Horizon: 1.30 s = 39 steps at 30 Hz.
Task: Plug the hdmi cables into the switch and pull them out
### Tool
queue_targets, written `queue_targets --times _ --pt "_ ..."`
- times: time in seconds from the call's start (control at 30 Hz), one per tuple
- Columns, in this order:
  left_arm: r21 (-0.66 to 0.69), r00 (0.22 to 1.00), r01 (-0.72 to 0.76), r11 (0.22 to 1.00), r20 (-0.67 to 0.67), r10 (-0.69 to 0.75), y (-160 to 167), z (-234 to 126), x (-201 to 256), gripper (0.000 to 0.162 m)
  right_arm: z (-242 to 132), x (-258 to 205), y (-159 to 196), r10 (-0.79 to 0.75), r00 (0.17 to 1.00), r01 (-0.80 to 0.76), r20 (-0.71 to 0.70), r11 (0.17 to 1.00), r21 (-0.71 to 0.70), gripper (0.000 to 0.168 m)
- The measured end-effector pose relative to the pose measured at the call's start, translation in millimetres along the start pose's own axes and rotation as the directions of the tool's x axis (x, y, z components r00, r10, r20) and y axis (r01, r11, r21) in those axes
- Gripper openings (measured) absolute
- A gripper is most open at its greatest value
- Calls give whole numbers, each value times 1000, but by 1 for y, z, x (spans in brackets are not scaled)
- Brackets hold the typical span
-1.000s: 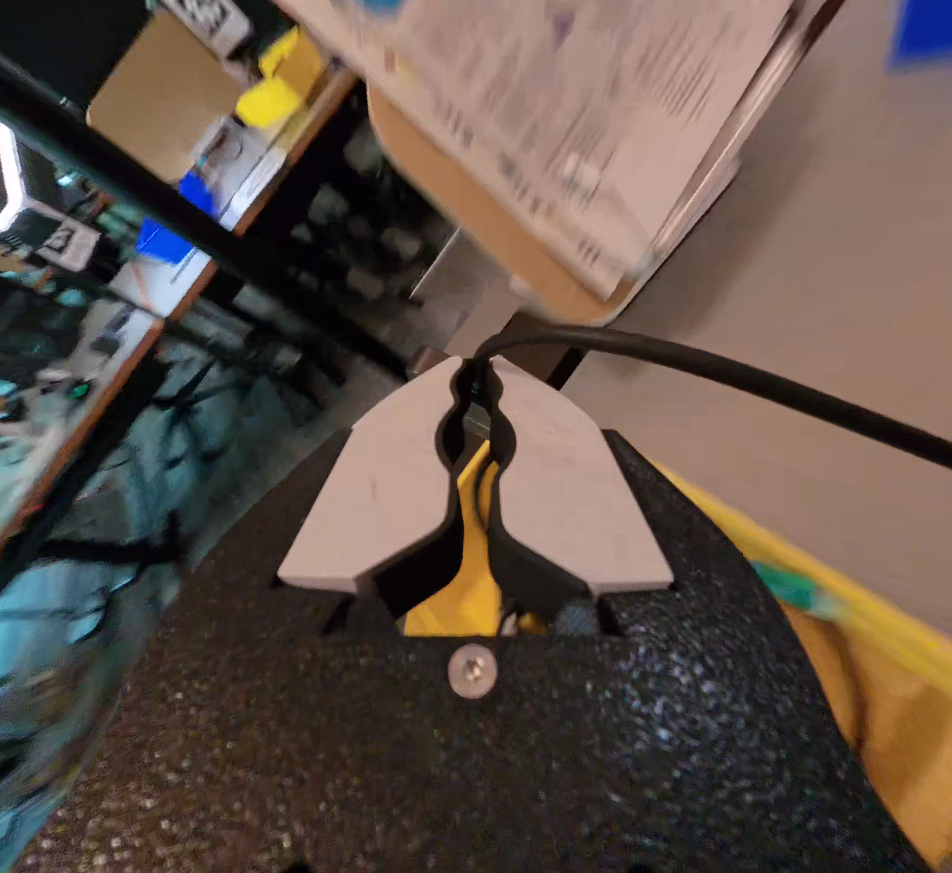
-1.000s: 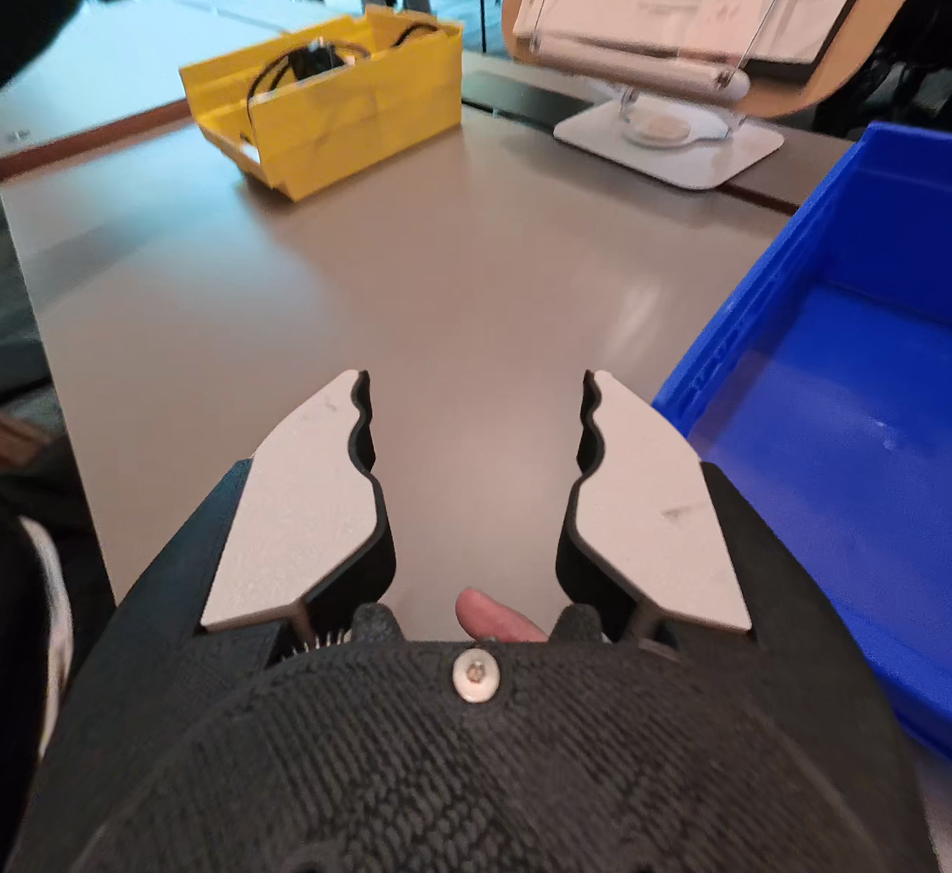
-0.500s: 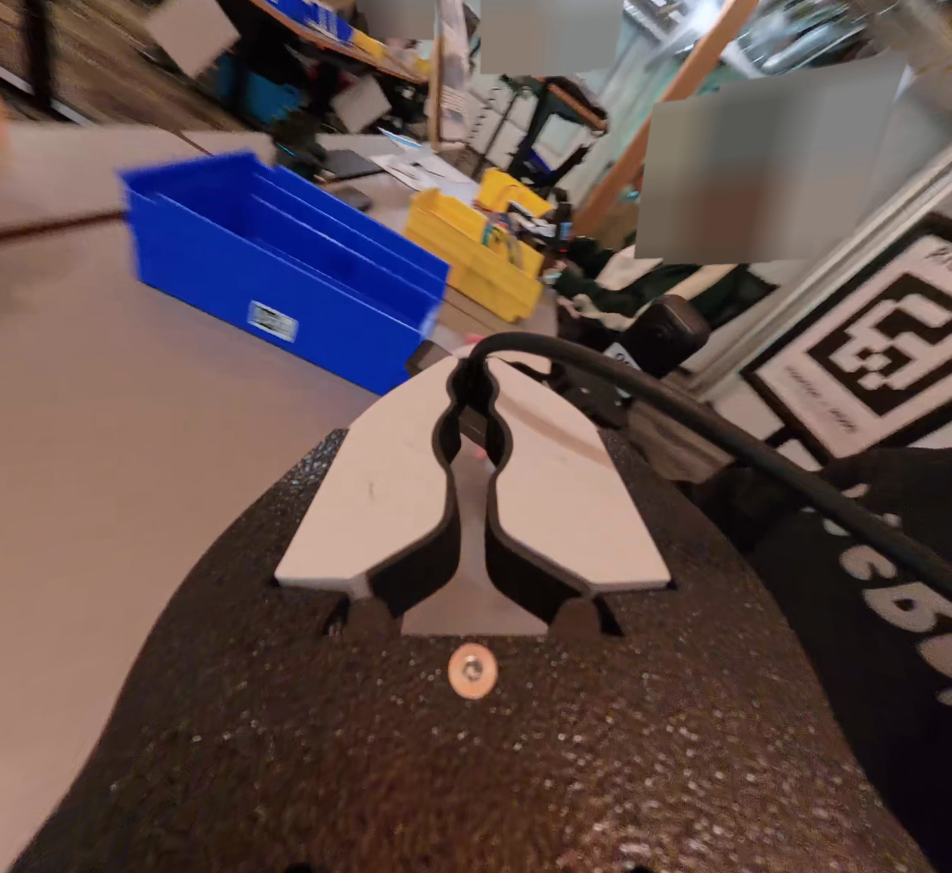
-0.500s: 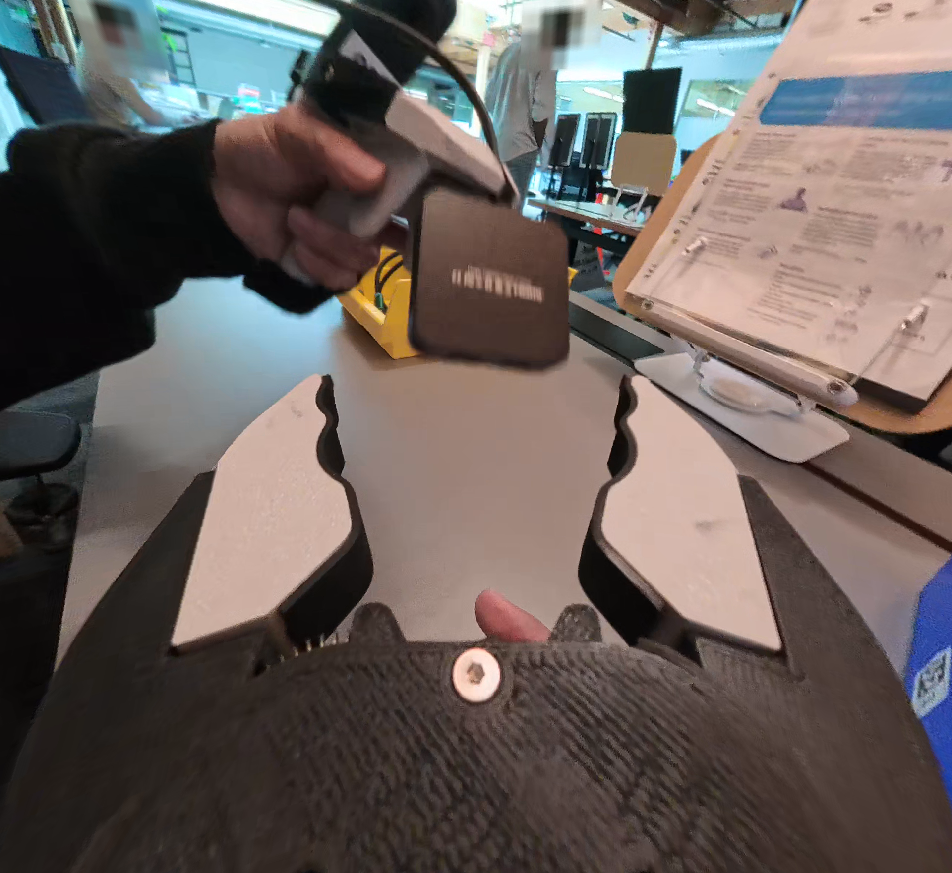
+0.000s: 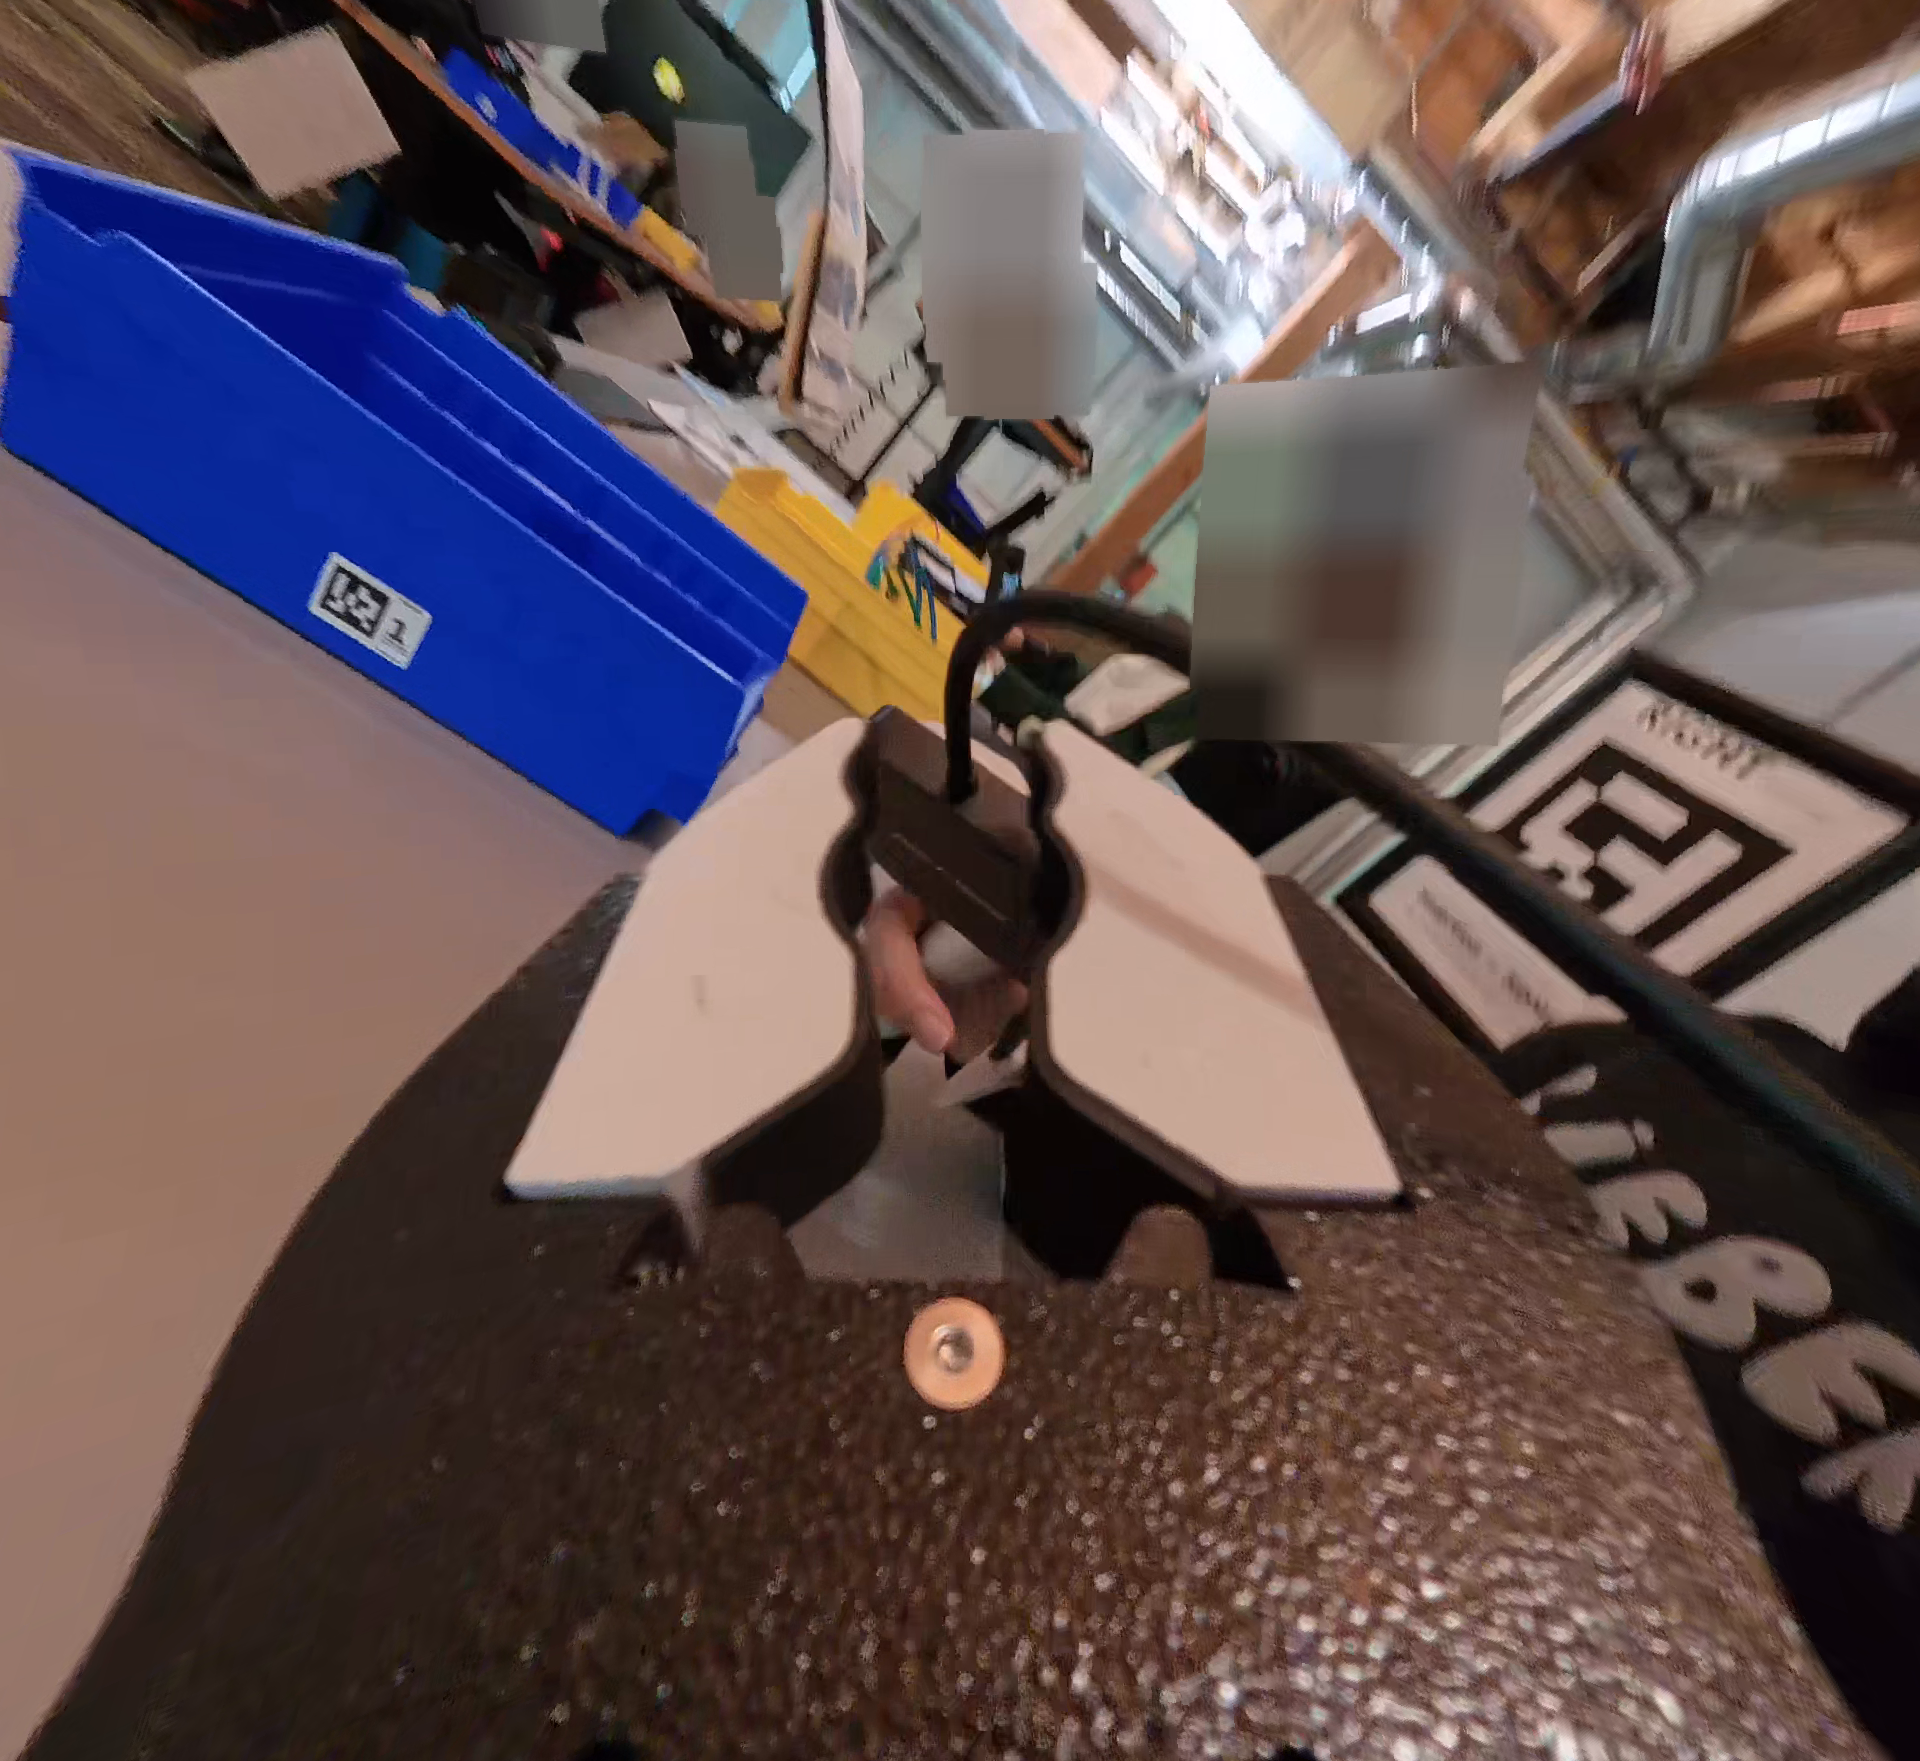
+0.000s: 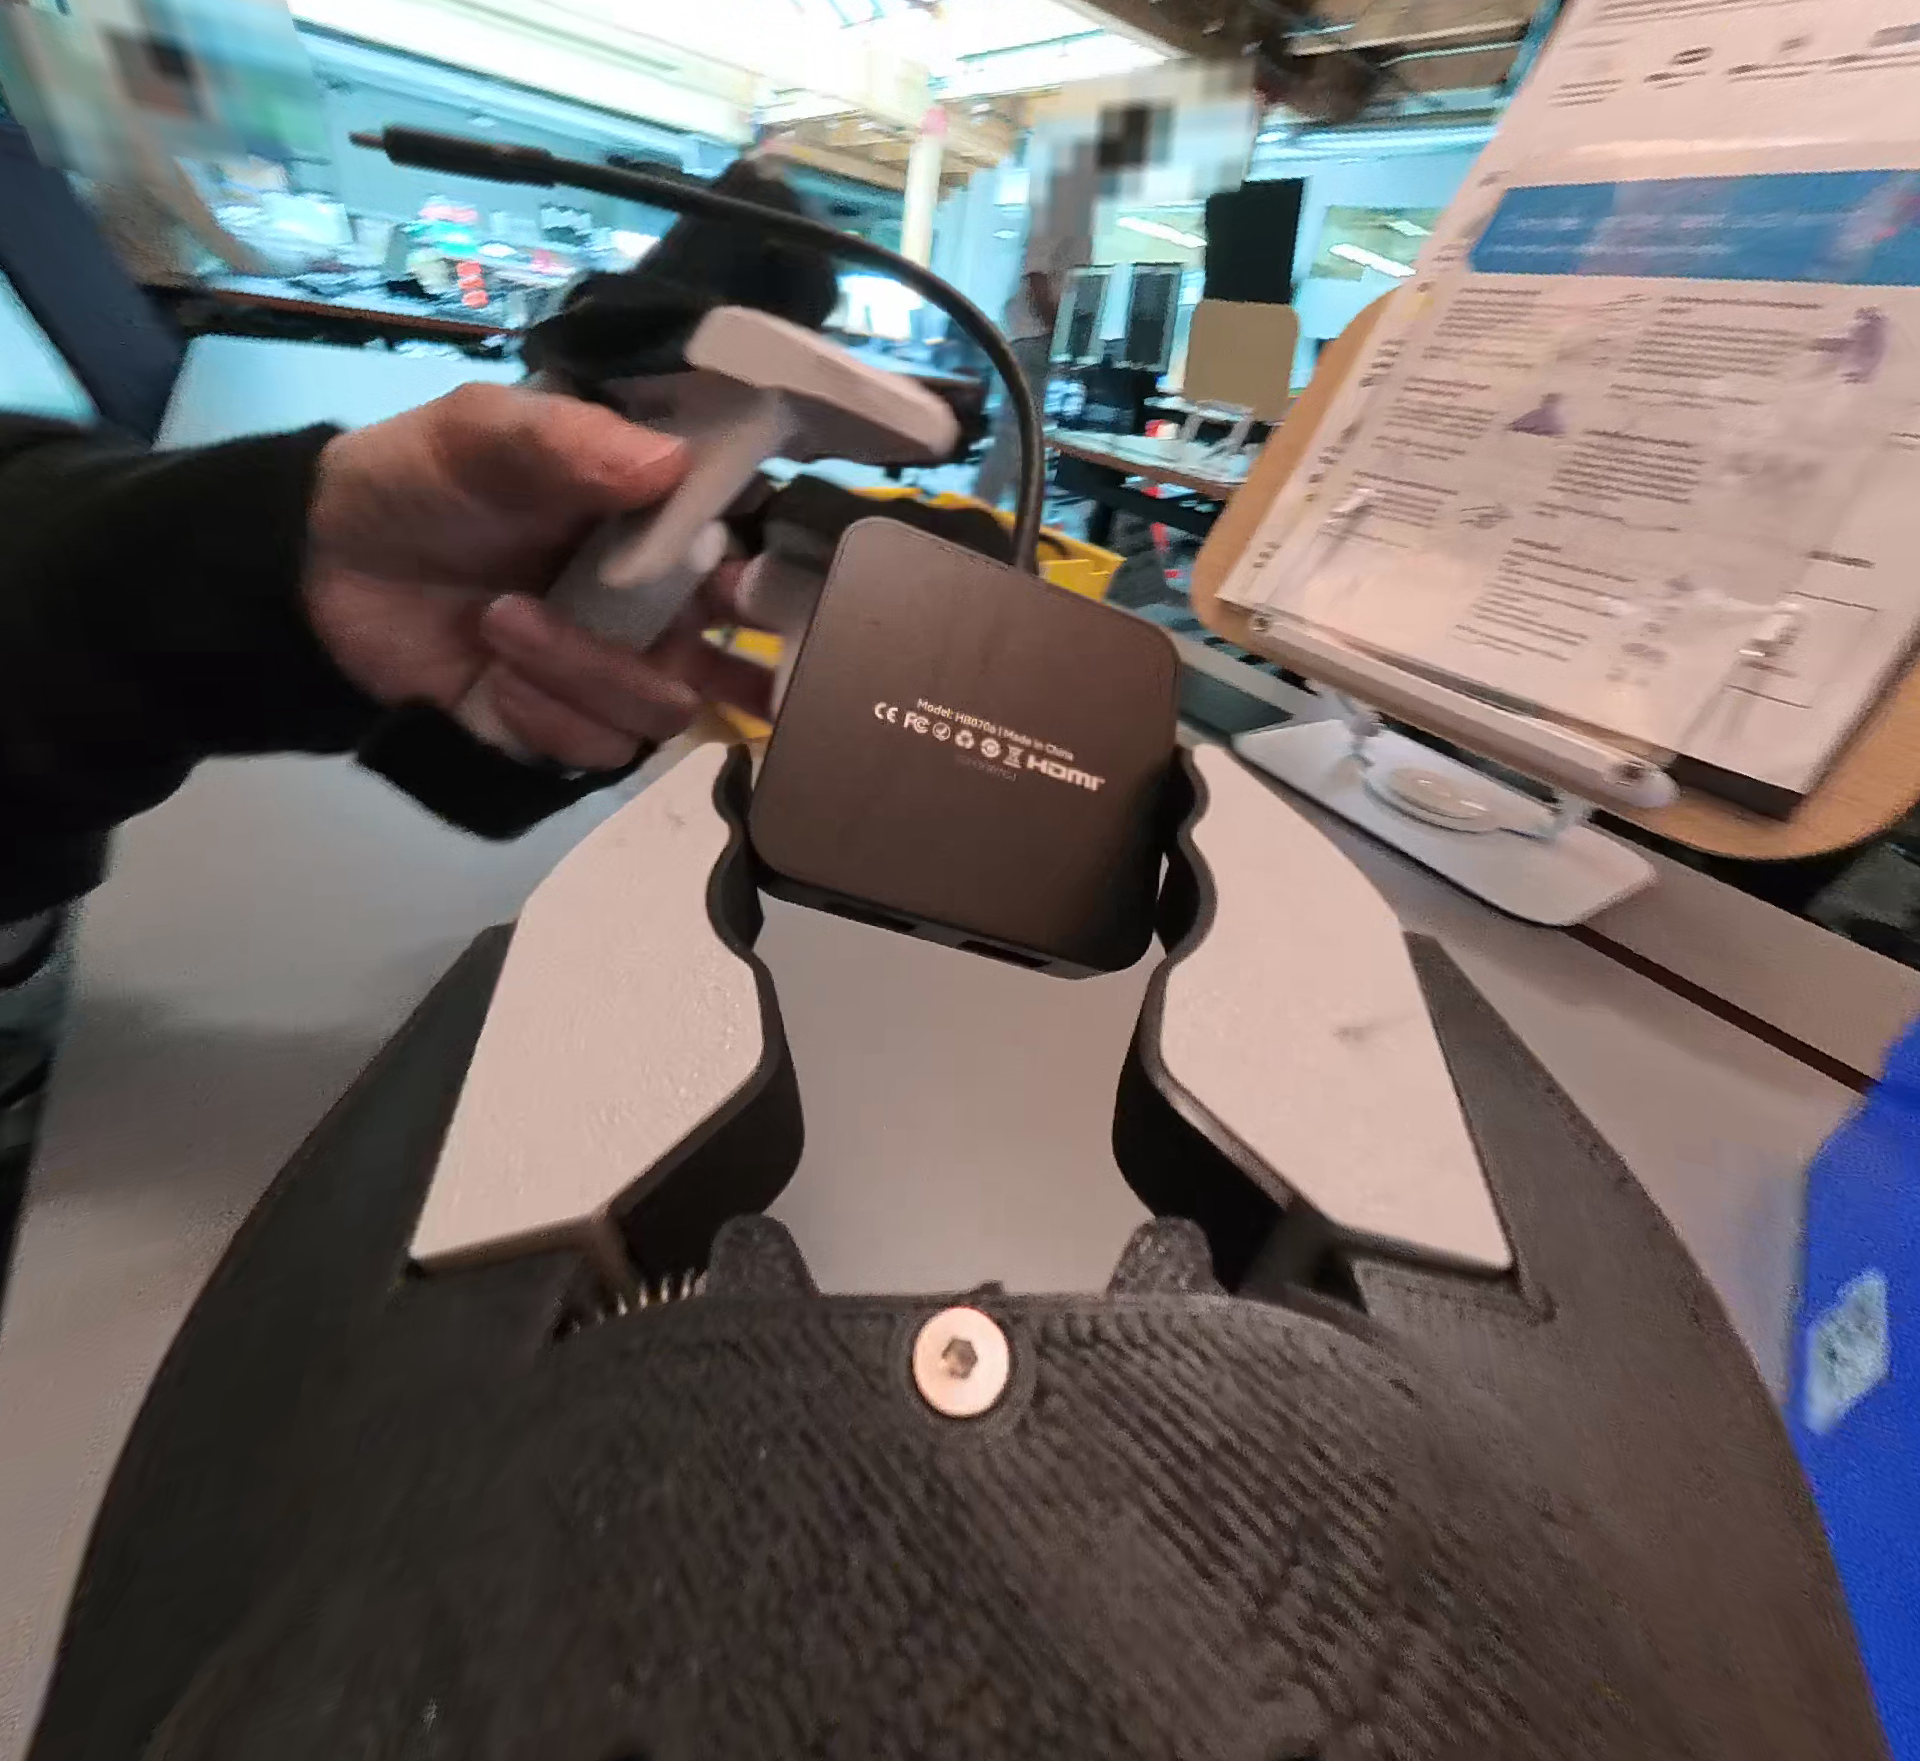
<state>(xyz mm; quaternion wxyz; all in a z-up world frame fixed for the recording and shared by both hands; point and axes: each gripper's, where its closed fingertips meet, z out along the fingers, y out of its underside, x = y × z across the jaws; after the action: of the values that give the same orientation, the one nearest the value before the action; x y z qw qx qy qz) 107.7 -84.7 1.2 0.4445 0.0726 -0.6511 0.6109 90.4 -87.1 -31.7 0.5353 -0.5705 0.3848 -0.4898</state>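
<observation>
Switch (image 6: 961,755) between both hand-held grippers

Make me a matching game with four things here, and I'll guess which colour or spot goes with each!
Things:
1. switch
2. bin
3. cable
4. stand

Clues:
A. blue, sitting on the table
B. holds printed pages
C. square and black, between the fingers of the right gripper
D. thin, curving up out of the switch

Pairs: 1-C, 2-A, 3-D, 4-B
</observation>
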Motion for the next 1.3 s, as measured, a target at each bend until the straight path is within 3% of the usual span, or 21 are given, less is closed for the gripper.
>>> queue_targets --times 0.1,0.2,0.3,0.4,0.5,0.63,0.7,0.77,0.9,0.97,1.13,1.3 --pt "102 994 62 993 85 -70 3 -12 -20 45 -10 31 -1 6 984 -7 -178 1000 0 76" --pt "128 976 126 984 160 -146 32 -20 -35 49 -22 59 10 -190 922 153 -337 979 -132 76" --pt "152 968 157 976 170 -182 46 -19 -28 50 -22 62 22 -373 859 292 -352 920 -261 76" --pt "134 961 80 988 254 -112 43 -14 -28 50 -9 47 27 -374 870 297 -320 917 -265 76" --pt "63 944 78 995 316 -94 40 -8 -34 60 2 29 30 -398 874 328 -278 906 -267 76" --pt "-28 941 94 995 330 -80 43 1 -35 53 10 12 24 -411 872 363 -267 907 -211 75" --pt "-29 953 142 989 274 -129 44 7 -29 45 13 2 23 -440 868 401 -231 894 -197 76" --pt "-20 966 130 991 227 -122 41 9 -25 21 11 1 16 -466 846 436 -259 884 -165 76" --pt "-79 977 164 983 152 -151 45 1 -20 14 10 -15 20 -423 905 418 -56 905 -85 89" --pt "-202 979 172 964 140 -145 52 -7 -20 14 2 -26 14 -388 920 388 53 922 15 98" --pt "-538 963 242 807 29 -269 67 -27 6 14 -16 -50 12 -245 920 238 306 969 61 113" --pt "-702 919 286 652 8 -394 80 -22 29 14 -10 -69 -2 -238 914 195 327 968 159 106"
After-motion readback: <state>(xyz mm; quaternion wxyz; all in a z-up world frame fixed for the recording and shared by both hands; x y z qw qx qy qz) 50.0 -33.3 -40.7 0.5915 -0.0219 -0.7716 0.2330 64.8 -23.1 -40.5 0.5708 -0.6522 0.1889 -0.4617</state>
